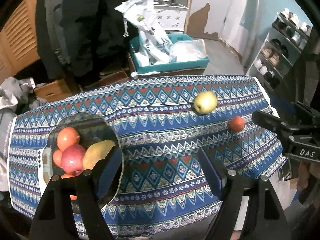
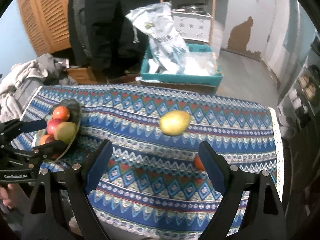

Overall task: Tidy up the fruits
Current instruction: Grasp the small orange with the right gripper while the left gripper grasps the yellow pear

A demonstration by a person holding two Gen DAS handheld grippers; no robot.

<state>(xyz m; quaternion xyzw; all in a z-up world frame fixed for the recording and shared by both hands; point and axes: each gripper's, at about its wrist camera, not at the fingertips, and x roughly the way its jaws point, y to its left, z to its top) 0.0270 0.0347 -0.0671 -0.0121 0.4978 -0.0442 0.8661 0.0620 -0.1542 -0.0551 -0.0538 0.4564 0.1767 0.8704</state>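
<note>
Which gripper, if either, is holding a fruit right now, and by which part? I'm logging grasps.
Neither. The left gripper and the right gripper are both open with only tablecloth between their fingers.

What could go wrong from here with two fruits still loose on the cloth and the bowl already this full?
The bowl is crowded; adding the yellow pear may knock a piece out, and the left gripper hangs over its rim.

The small orange fruit is round and sits beside the right gripper, partly hidden behind one of its fingers in the right wrist view; a nudge might roll it off the cloth's right edge.
</note>
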